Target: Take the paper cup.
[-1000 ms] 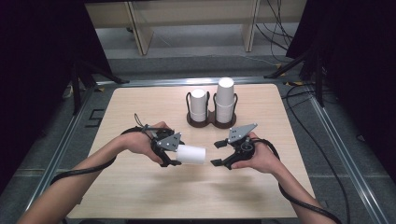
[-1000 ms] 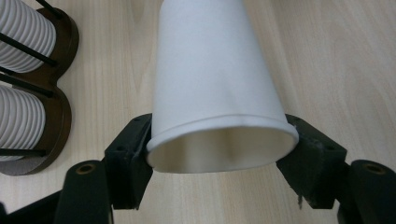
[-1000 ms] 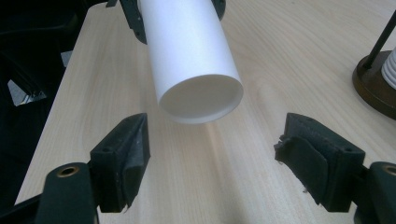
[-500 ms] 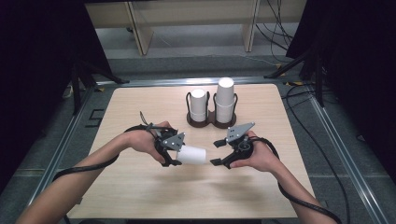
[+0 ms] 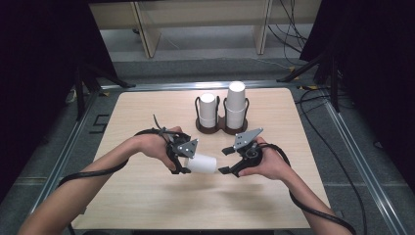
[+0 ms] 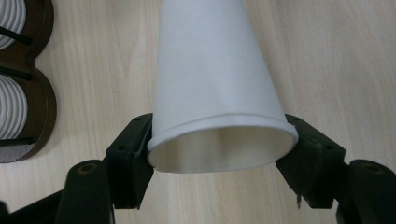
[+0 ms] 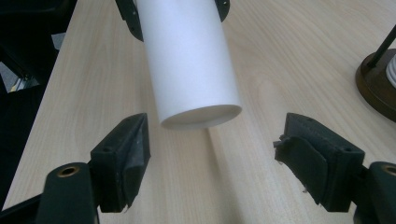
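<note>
Your left gripper (image 5: 188, 157) grips the white paper cup (image 5: 201, 164) at its rim, and the rim is already pressed a little oval, so do not squeeze more. The cup hangs on its side above the table (image 5: 147, 205), its closed bottom pointing to your right gripper (image 5: 226, 160), whose jaws stand open and touch nothing. Bring the right jaws around the bottom end, centred, and close gently. Release the left side only when the right one holds firmly. The cup holder (image 5: 221, 128) stands behind.

Cup (image 5: 201, 164) before holder (image 5: 221, 127), between grippers.
</note>
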A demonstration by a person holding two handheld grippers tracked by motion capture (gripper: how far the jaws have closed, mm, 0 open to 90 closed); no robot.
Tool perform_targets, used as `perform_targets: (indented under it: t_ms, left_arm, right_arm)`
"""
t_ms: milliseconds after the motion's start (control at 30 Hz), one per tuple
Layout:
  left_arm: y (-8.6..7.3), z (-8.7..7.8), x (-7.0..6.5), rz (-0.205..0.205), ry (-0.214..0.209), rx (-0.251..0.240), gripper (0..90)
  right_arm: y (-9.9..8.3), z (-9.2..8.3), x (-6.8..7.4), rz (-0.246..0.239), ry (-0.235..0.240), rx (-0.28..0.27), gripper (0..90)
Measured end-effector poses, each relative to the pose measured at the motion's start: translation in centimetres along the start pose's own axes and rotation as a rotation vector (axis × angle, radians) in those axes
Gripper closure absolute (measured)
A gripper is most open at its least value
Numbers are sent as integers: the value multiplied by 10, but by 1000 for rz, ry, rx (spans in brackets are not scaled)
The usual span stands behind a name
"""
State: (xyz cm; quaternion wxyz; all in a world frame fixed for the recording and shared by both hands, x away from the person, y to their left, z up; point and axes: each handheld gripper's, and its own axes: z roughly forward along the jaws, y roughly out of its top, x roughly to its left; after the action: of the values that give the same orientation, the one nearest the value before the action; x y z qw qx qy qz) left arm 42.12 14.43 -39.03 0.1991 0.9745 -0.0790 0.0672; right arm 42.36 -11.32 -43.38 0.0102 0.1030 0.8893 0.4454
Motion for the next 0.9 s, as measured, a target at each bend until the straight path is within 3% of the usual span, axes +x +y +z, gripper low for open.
perform_targets:
  t_ms: [200,233,367,467,567,633,700,733,900]
  left_arm:
    - [3,1,1,7,-11,26,316]
    - [4,2,0,-11,-12,14,315]
    - [6,1,3,7,-14,51,315]
    - [6,3,2,-7,-23,51,315]
    - [7,3,5,12,-20,71,315]
    - [8,4,3,-11,-22,62,315]
    - [9,5,4,-10,-23,71,315]
    - [10,5,5,14,-23,98,315]
    - [12,6,7,10,-23,116,314]
  right_arm:
    - [0,1,0,5,6,8,242]
    - [1,1,0,-1,-1,6,242]
    - [1,1,0,-4,-6,15,242]
    - [2,2,0,-1,-9,23,242]
    - [3,4,1,6,-3,29,243]
    - [3,4,1,-3,-10,27,242]
    - [4,5,1,-6,-10,32,241]
    - [5,6,0,-12,-11,33,241]
    - [8,7,0,-14,-12,43,238]
